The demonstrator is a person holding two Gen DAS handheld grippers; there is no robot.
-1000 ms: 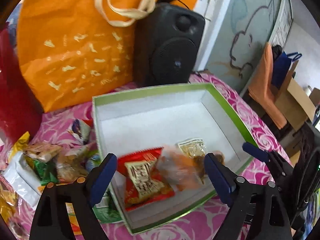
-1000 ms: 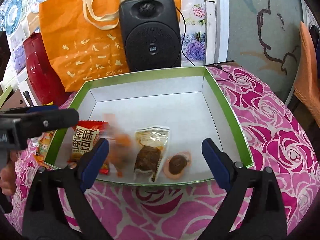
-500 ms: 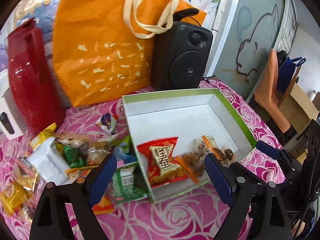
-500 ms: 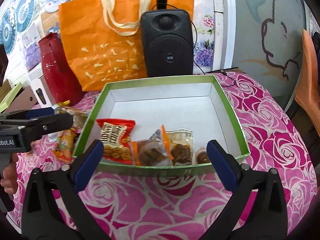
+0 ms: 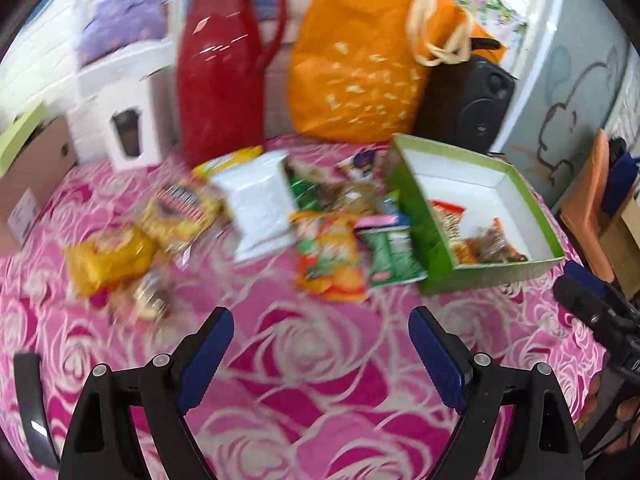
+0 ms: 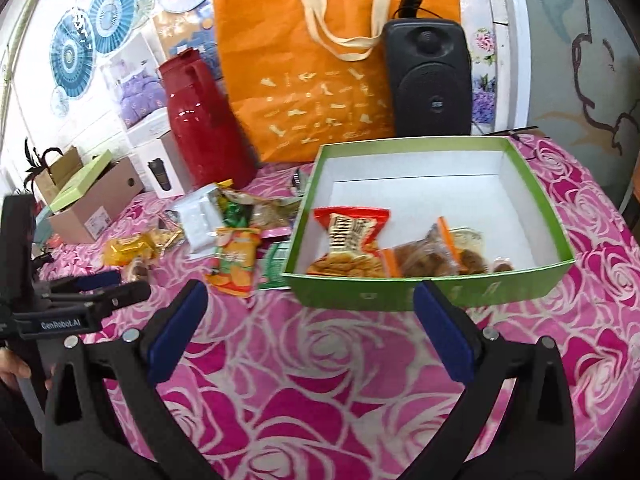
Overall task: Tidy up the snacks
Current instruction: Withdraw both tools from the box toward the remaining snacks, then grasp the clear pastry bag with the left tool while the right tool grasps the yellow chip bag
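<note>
Left of the green box (image 6: pixel 432 296), loose snack packets (image 5: pixel 328 252) lie light, crinkly, probably slippery. Pinch a sealed edge. Left gripper (image 5: pixel 322 354) and right gripper (image 6: pixel 310 330) gape wide, empty.

"GenRobot.AI" on left claw (image 6: pixel 100 286) body; snack print unreadable.

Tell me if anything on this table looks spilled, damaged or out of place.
Nothing looks spilled or damaged. The one untidy spot is the loose snack pile strewn on the pink cloth left of the green box, some packets overlapping and one lying against the box wall. Only a few packets sit inside it.
</note>
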